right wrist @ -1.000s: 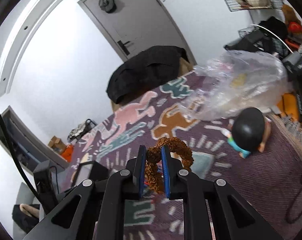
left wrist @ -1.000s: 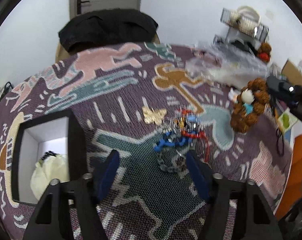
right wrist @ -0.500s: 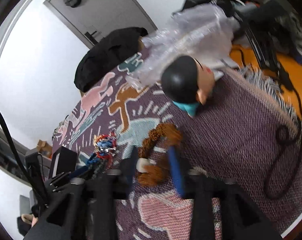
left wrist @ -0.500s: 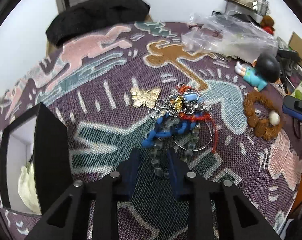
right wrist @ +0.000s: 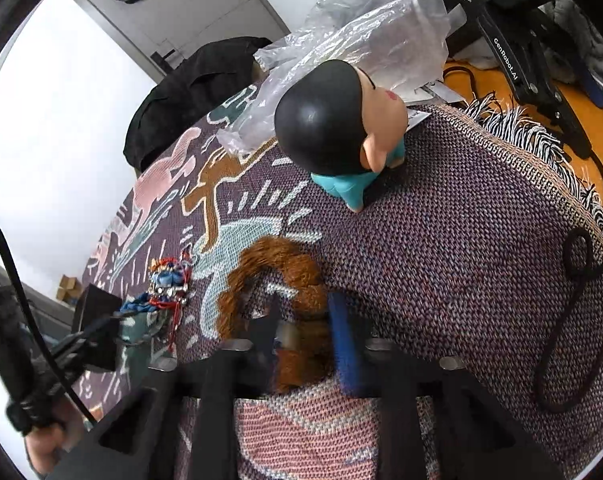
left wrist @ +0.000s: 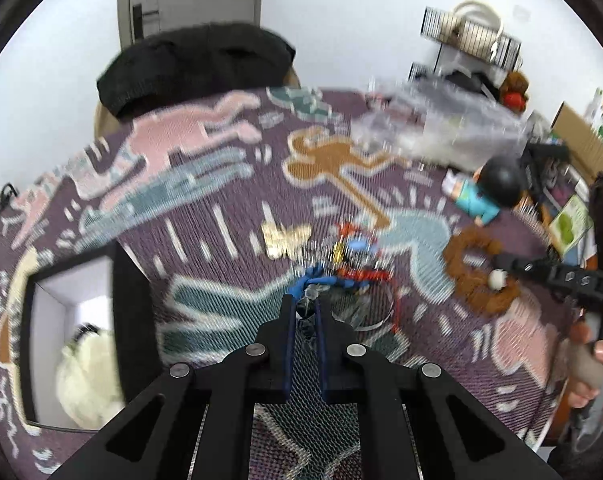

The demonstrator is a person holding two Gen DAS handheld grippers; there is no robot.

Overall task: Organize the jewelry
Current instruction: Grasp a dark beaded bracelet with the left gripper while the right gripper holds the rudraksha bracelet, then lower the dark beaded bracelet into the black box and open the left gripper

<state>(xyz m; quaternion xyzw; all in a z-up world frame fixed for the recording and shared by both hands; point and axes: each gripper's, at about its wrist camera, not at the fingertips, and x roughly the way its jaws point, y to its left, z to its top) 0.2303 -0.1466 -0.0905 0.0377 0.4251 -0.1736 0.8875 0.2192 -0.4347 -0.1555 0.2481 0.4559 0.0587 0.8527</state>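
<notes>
So, far left, the box (left wrist: 67, 320) holds just one pale item. Left tongs (left wrist: 304, 316) have just clamped shut on the tangled chain pile (left wrist: 341, 276), mid-bench. Butterfly clip (left wrist: 285, 236) still lies loose. Right tongs (right wrist: 301, 332) have been closing around the brown scrunchie (right wrist: 277, 276), grip unclear. Mostly unsorted, I'd say.

On the table's woven cloth (left wrist: 205, 216), the jewelry pile (left wrist: 349, 268) lies between the open box (left wrist: 73, 344) on the left and the scrunchie (left wrist: 477, 276) on the right; the doll (left wrist: 489, 192) stands behind the scrunchie.
</notes>
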